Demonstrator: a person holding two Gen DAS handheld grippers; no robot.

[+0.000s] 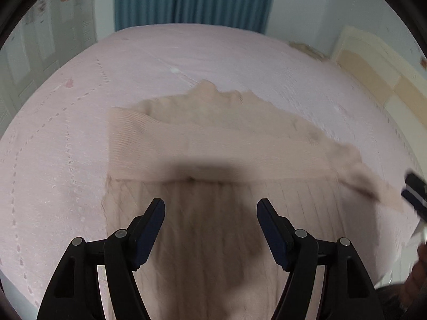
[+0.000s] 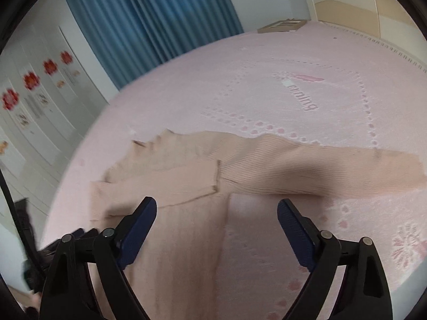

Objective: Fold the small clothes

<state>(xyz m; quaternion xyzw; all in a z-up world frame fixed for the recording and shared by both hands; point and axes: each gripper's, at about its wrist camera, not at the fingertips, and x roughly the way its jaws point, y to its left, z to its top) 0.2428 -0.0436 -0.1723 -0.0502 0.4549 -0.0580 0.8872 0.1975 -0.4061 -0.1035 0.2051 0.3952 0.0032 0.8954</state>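
On the left, the left gripper (image 1: 210,208) is hanging over the body of the sweater (image 1: 213,160), its jaws spread and gripping nothing; only ribbed knit is showing in the gap below them. The beige sweater is lying flat on the pink bedspread (image 1: 66,133), near the closer edge of the bed. One sleeve (image 1: 213,152) is already lying folded across the chest as a flat band. Moving right, the other sleeve (image 2: 320,170) is stretching straight out to the side over the bedspread, its cuff pointing away from the body. Furthest right, the right gripper (image 2: 216,210) is hovering above the sweater's right side edge, also released and empty, its jaws having just been narrowing a little with nothing between them.

The step in hand is probably the second sleeve. To do it well, pinch it close to the cuff, taking both layers, lift only slightly, and carry it across so it is landing parallel on the first band, while the left gripper is pressing the body still.

The sweater's long axis is running from the neck, at the far end toward the blue curtain (image 2: 149,18), down to the hem near the grippers.
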